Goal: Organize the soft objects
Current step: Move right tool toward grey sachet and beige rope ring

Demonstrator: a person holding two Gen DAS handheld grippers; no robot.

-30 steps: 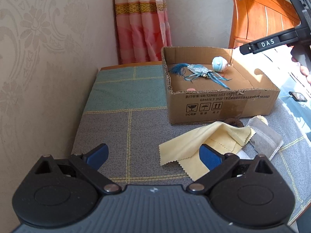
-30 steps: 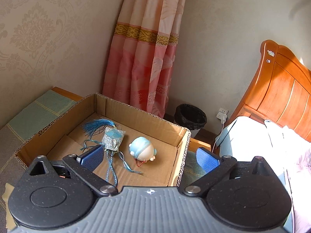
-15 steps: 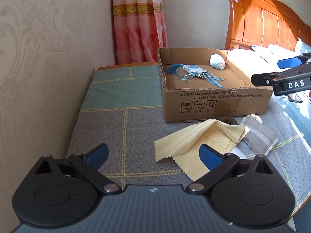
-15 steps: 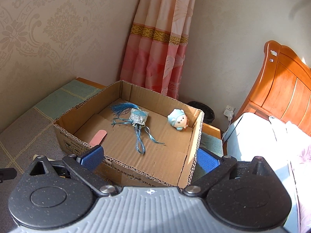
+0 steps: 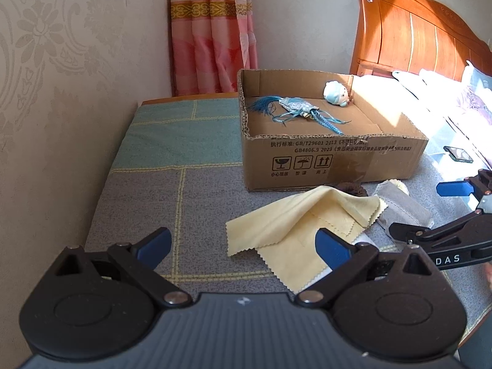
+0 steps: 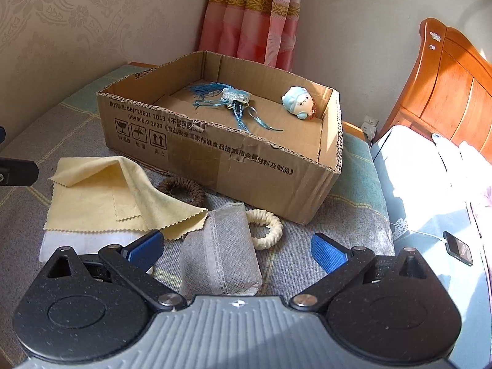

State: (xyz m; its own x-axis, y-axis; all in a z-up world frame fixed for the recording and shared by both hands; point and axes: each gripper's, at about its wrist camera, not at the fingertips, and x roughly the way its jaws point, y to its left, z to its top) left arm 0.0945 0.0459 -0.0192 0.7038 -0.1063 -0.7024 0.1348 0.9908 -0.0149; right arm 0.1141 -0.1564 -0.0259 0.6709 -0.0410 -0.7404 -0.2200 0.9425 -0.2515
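Right wrist view: cardboard box [image 6: 246, 166] holds tasselled sachet [image 6: 235, 97], plush toy [image 6: 298, 104]; both fingers wide, empty.

Each hand-held gripper, left [image 5: 243, 246] and right [image 6: 236, 247], has a ribbed grey body with a small white logo, two black speckled round housings, and black linkage arms on silver pivot screws. The fingers [image 5: 155, 244] carry blue textured pads. White letters "DAS" mark the right one's black side.
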